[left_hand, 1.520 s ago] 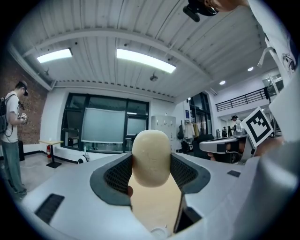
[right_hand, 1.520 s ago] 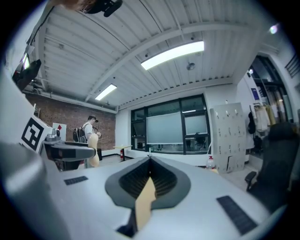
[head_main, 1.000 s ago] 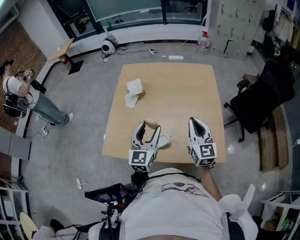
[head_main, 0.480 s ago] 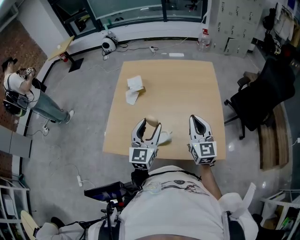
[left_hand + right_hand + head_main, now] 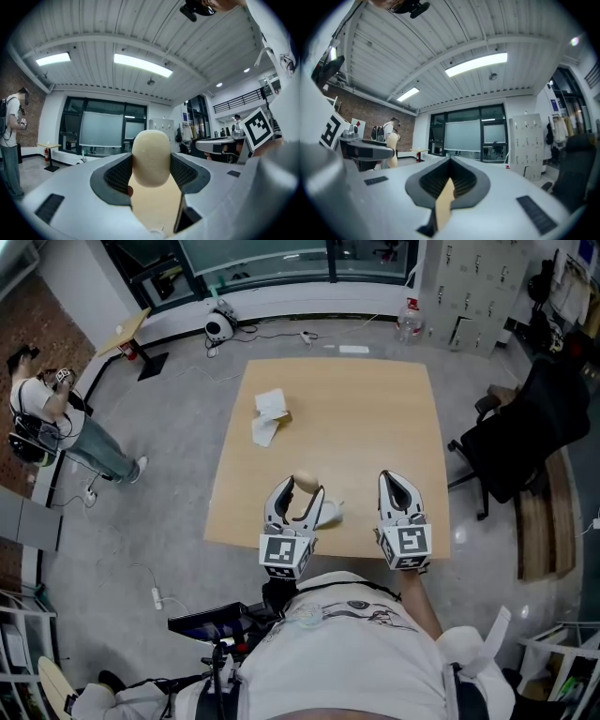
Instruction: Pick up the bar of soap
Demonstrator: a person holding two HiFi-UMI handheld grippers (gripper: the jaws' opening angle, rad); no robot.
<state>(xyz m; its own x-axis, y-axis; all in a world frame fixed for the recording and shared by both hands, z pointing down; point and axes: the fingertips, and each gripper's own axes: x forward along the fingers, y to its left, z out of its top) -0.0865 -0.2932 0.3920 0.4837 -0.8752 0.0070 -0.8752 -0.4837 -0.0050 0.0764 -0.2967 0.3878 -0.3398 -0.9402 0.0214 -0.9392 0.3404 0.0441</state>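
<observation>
Left tongs (image 5: 300, 495) are clamped on the pale cream, rounded oval bar of soap (image 5: 151, 157), ribbed pads pressing its two flanks, with the bar standing on end so its domed top pokes out past the tips. I've got it by the narrow width because that's the span the jaws cover, and the grooved pads give some bite on something I'd judge to be slick. It sits out at the very tips over the near left part of the square light-wood tabletop (image 5: 356, 418), and from the left gripper view, with bare wood showing below the bar, I'd say it's off the surface, though I can't confirm the gap. Right tongs (image 5: 394, 482) are shut tight with nothing in them, just a sliver of wood showing through the seam; they hang over the near right of the tabletop, well apart from the soap, out of the way since one grip is enough here. Containers? None I can be sure of: a small white, thin-looking piece (image 5: 330, 515) lies just beside my left tongs, maybe a wrapper or a shallow dish, and I see nothing in it. Further off, a crumpled white paper (image 5: 268, 418) sits on the far left of the tabletop.
</observation>
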